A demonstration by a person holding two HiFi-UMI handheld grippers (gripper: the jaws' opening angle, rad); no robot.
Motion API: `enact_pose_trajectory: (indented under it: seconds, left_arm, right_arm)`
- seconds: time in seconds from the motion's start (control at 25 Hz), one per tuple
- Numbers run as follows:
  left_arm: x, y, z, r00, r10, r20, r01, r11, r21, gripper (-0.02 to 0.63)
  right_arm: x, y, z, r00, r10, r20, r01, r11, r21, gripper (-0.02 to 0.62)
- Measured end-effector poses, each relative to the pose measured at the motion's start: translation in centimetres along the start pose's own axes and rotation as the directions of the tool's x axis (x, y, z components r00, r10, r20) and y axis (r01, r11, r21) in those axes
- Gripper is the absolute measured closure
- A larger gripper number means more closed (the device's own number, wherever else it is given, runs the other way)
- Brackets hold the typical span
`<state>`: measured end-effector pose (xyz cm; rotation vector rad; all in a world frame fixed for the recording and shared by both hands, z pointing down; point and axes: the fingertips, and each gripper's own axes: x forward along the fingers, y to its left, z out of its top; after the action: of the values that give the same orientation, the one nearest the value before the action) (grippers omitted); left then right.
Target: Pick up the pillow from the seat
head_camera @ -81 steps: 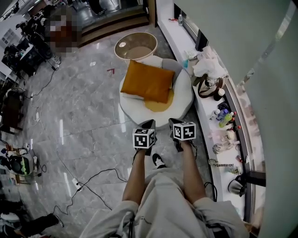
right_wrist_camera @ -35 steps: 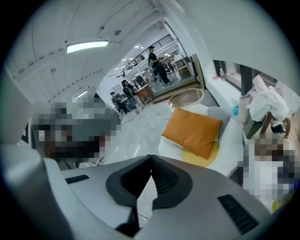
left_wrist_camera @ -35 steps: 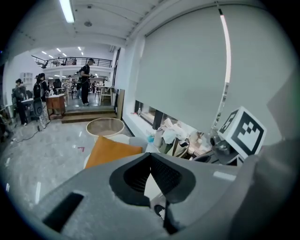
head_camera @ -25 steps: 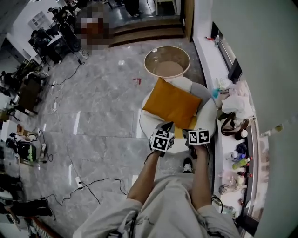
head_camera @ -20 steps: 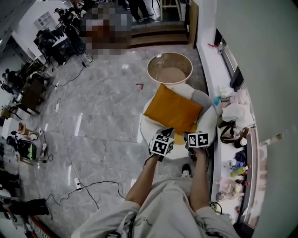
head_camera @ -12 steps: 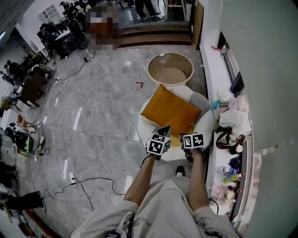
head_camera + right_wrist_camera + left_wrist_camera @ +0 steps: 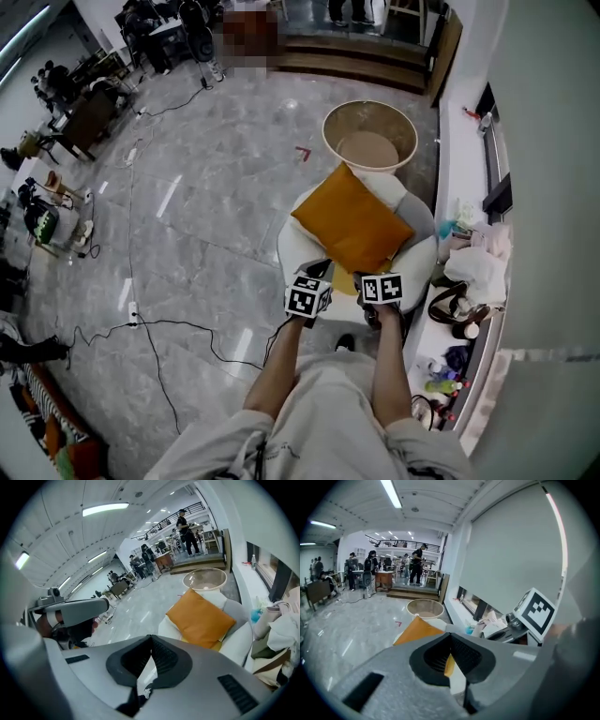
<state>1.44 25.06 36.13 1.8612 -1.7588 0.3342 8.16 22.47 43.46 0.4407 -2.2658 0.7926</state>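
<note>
An orange square pillow (image 7: 354, 225) lies on the round white seat (image 7: 292, 251), leaning toward its grey backrest. My left gripper (image 7: 317, 272) and right gripper (image 7: 362, 279) hover side by side at the seat's near edge, just short of the pillow's near corner. Neither touches it. In the left gripper view the jaws of the left gripper (image 7: 451, 635) meet with nothing between them, and the pillow (image 7: 417, 630) shows beyond. The right gripper (image 7: 150, 637) is likewise shut and empty, with the pillow (image 7: 201, 616) ahead to its right.
A large round beige tub (image 7: 369, 136) stands just behind the seat. A white ledge (image 7: 469, 272) along the right wall carries bags and bottles. Cables (image 7: 169, 328) trail over the marble floor at left. People and desks fill the far back.
The view has swung, so the seat and pillow now sit more upright in the picture. Both grippers stay shut at the seat's near edge. The pillow has not moved on the seat.
</note>
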Motion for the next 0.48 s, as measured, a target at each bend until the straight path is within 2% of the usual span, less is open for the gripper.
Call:
enact_pose_trajectory:
  seconds: [0.08, 0.16, 0.24, 0.32, 0.48]
  left_arm:
    - [-0.4, 0.4, -1.1, 0.999, 0.038, 0.000, -0.038, 0.999, -0.029, 0.597]
    - [-0.7, 0.7, -2.2, 0.997, 0.068, -0.019, -0.069, 0.997, -0.040, 0.597]
    - [-1.2, 0.8, -3.9, 0.994, 0.091, -0.061, -0.094, 0.994, -0.047, 0.597]
    - [-1.6, 1.3, -5.6, 0.988, 0.117, -0.101, -0.125, 0.989, -0.075, 0.597]
    - [-1.8, 1.4, -7.6, 0.978, 0.137, -0.154, -0.154, 0.982, -0.105, 0.597]
  right_arm:
    - [0.5, 0.2, -0.8, 1.000, 0.030, -0.009, -0.030, 1.000, -0.006, 0.589]
    - [0.5, 0.4, -0.8, 0.999, 0.047, 0.023, -0.047, 0.999, -0.018, 0.589]
    - [-0.4, -0.6, -0.3, 0.992, 0.000, 0.123, 0.000, 1.000, -0.001, 0.589]
    - [-1.6, -2.8, 0.2, 0.973, -0.079, 0.216, 0.066, 0.995, 0.069, 0.589]
    - [-3.7, -6.5, -0.8, 0.951, -0.159, 0.264, 0.112, 0.976, 0.184, 0.589]
